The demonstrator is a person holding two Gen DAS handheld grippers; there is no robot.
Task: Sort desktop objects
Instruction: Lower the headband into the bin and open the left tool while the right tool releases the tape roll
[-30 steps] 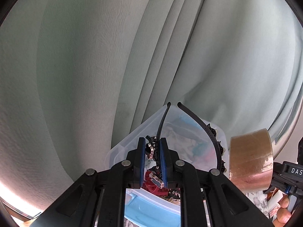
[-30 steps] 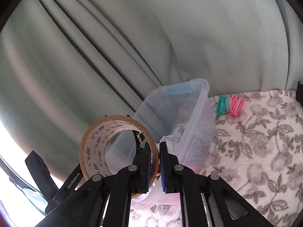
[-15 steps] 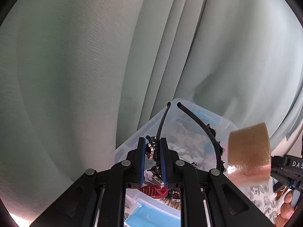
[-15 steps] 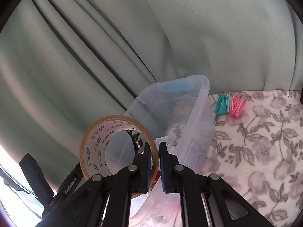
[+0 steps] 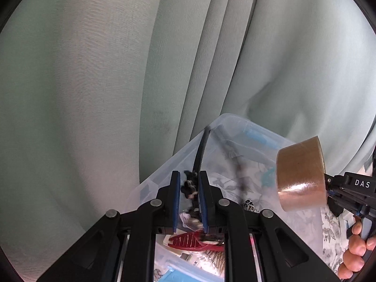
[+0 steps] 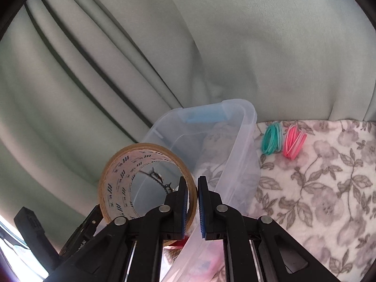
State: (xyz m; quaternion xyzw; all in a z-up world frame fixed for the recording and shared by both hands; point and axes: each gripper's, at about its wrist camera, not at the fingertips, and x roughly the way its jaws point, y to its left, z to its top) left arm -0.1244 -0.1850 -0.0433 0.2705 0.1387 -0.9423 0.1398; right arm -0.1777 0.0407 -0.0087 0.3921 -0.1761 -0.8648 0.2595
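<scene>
Left gripper [image 5: 189, 191] is pinched shut on a black headband [image 5: 201, 155], its arc rising toward frame centre, directly over the clear plastic bin [image 5: 235, 121]. Right gripper [image 6: 190, 201] is clamped on the wall of a brown packing tape roll [image 6: 117, 176], lower left of its frame, core axis pointing at my camera. The roll hangs just outside the bin's near rim, so the left load is nearer to going in. Teal and pink rubber band bundles [image 6: 283, 141] lie on the floral cloth [image 6: 329, 188].
</scene>
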